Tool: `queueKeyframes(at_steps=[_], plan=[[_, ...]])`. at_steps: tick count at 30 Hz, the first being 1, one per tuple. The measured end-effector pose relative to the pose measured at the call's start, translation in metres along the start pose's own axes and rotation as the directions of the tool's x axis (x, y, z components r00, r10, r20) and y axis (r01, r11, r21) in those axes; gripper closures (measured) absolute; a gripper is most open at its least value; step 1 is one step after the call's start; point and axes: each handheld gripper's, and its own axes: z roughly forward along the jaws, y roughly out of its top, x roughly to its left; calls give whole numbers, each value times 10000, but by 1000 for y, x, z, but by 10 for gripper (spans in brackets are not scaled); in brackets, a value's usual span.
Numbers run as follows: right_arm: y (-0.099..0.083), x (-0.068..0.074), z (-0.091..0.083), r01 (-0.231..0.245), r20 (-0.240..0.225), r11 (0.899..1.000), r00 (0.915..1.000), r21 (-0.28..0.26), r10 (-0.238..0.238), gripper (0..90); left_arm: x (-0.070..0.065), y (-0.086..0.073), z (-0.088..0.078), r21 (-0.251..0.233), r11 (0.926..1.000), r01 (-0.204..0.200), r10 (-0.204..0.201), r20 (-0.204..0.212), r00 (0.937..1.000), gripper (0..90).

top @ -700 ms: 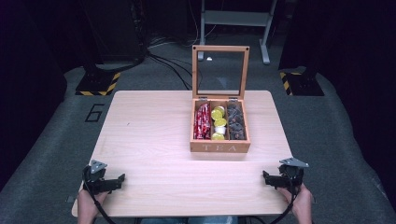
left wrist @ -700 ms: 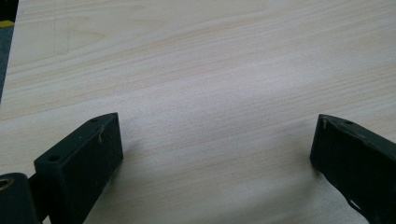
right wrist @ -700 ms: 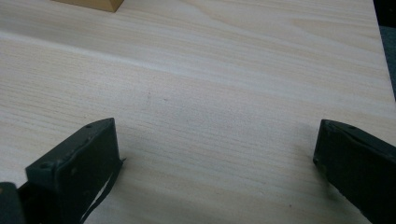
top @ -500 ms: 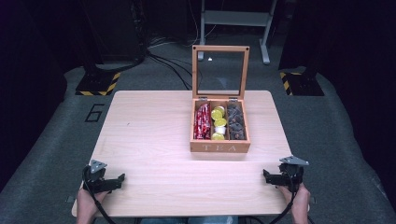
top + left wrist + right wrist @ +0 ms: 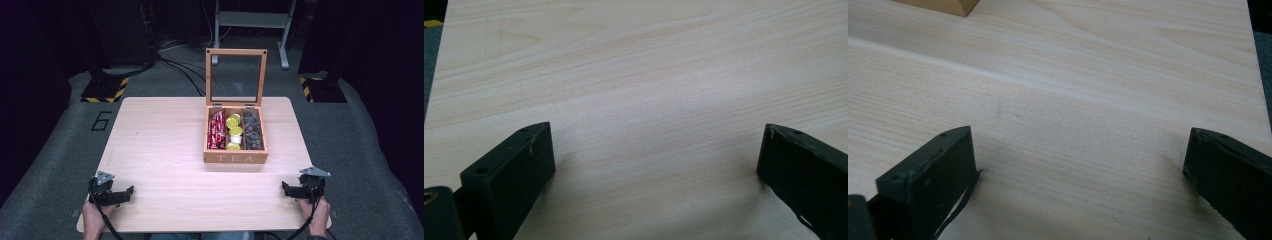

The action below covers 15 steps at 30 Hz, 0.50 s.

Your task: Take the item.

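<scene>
1. Table first: pale wood, bare across its left half and along the near edge, standing on grey carpet with a dark room behind

2. Tea box sits right of the table's middle, toward the far side, its glass lid standing upright on the back hinges; a near corner of the box shows at the top left of the right gripper view

3. Three compartments run front to back: red packets on the left, yellow cups in the middle, dark packets on the right

4. Left gripper rests low at the near left corner, well apart from the box; its jaws are spread wide with bare wood between them

5. Right gripper sits at the near right corner, nearer the box but clear of it; jaws likewise spread, nothing between them

6. Step in hand, as I judge it: the start, both hands parked, box open, contents untouched

7. Next move likely calls for one gripper, probably the right, to lift and travel forward over the front wall of the box, then come down into one compartment with jaws lined up to pinch a single item without dragging its neighbours
</scene>
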Motion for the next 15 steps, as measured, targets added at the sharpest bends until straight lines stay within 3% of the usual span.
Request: queueKeyframes(at_steps=[15], plan=[[0,0,0,-93,7,9999,10000,37,93,0,-23,30,-3,-206,9983,-547,559,608,9966,34]])
